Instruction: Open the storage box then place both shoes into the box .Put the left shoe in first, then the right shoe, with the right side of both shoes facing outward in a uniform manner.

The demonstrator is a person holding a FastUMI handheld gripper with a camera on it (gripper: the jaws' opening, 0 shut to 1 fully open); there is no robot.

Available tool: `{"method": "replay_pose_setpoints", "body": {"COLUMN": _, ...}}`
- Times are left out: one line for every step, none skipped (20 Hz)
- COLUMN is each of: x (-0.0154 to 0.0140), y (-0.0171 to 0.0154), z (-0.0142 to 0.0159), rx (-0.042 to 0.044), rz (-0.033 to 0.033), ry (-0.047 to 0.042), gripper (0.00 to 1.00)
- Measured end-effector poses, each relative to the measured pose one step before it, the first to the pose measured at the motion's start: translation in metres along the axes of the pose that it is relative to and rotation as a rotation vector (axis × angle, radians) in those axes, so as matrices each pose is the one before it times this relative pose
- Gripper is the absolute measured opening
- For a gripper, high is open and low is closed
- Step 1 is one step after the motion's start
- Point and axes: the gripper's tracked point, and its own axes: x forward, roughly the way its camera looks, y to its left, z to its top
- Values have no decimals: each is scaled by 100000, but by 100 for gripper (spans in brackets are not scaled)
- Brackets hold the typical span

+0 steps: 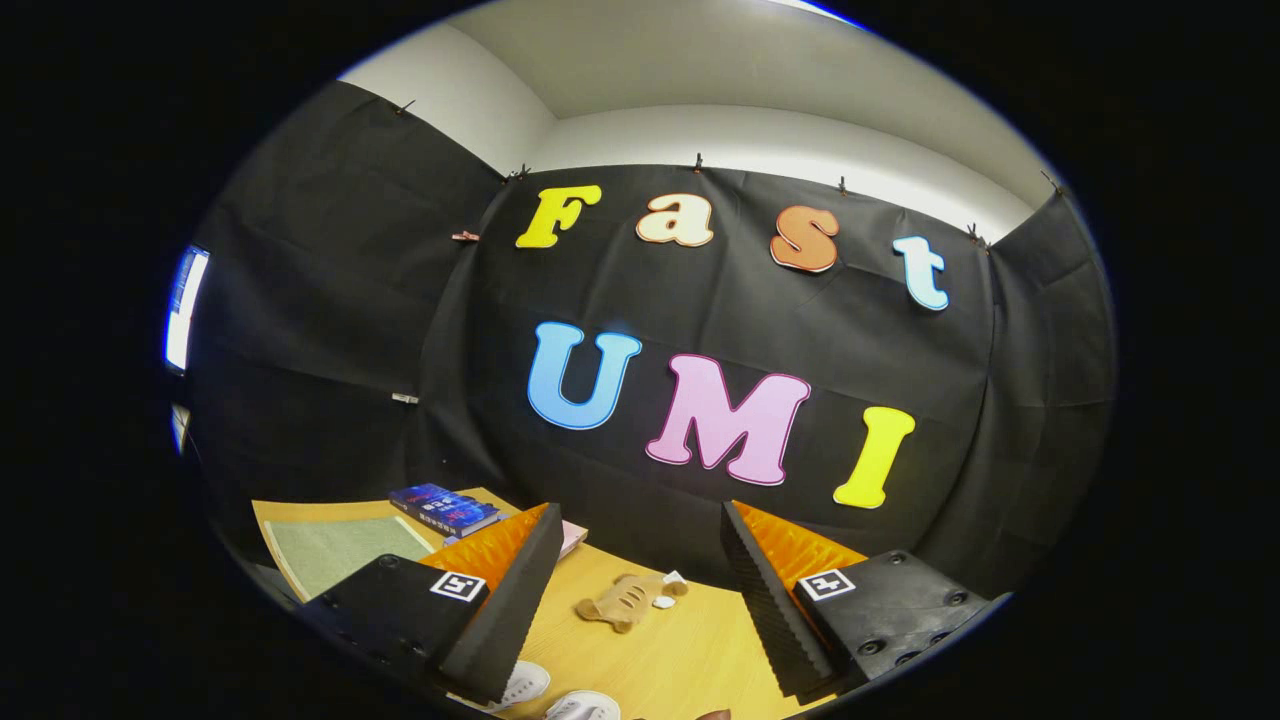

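Above desk (690, 650): hand-held gripper (640, 600) open, empty | two white shoes (560, 700) low between fingers | tan plush toy (620, 602) just ahead | book (445, 508) beyond left finger

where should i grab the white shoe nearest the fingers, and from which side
Judging from the little that shows, come down from above. The white shoes lie on the wooden table just below the open fingers, only their rounded ends visible. Pinching across one shoe's sides looks safest; the collar can't be seen yet.
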Motion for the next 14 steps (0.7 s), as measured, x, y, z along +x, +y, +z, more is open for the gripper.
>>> {"method": "replay_pose_setpoints", "body": {"x": -100, "y": -15, "z": 9, "rx": -339, "rz": 0, "ry": -62, "gripper": 97}}
{"method": "replay_pose_setpoints", "body": {"x": 19, "y": 168, "z": 51, "rx": -108, "rz": 390, "ry": 5, "gripper": 97}}
{"method": "replay_pose_setpoints", "body": {"x": 39, "y": 75, "z": -30, "rx": 120, "rz": 315, "ry": 176, "gripper": 97}}
{"method": "replay_pose_setpoints", "body": {"x": 9, "y": 48, "z": -67, "rx": 260, "rz": 276, "ry": 289, "gripper": 97}}
{"method": "replay_pose_setpoints", "body": {"x": -12, "y": -91, "z": 0, "rx": 244, "rz": -65, "ry": 185, "gripper": 97}}
{"method": "replay_pose_setpoints", "body": {"x": 24, "y": -80, "z": 98, "rx": 407, "rz": -306, "ry": 66, "gripper": 97}}
{"method": "replay_pose_setpoints", "body": {"x": 8, "y": 69, "z": 62, "rx": 621, "rz": -76, "ry": 131, "gripper": 97}}
{"method": "replay_pose_setpoints", "body": {"x": -51, "y": -20, "z": -20, "rx": 670, "rz": 56, "ry": 193, "gripper": 97}}
{"method": "replay_pose_setpoints", "body": {"x": 54, "y": -73, "z": -13, "rx": 628, "rz": 83, "ry": 463, "gripper": 97}}
{"method": "replay_pose_setpoints", "body": {"x": 33, "y": 82, "z": -50, "rx": 663, "rz": 313, "ry": 342, "gripper": 97}}
{"method": "replay_pose_setpoints", "body": {"x": 107, "y": 51, "z": -79, "rx": 683, "rz": 357, "ry": 550, "gripper": 97}}
{"method": "replay_pose_setpoints", "body": {"x": 45, "y": 154, "z": -176, "rx": 867, "rz": 567, "ry": 563, "gripper": 97}}
{"method": "replay_pose_setpoints", "body": {"x": 108, "y": 326, "z": -225, "rx": 1394, "rz": 1508, "ry": 716, "gripper": 97}}
{"method": "replay_pose_setpoints", "body": {"x": 361, "y": 640, "z": -530, "rx": 2417, "rz": 2783, "ry": 1284, "gripper": 97}}
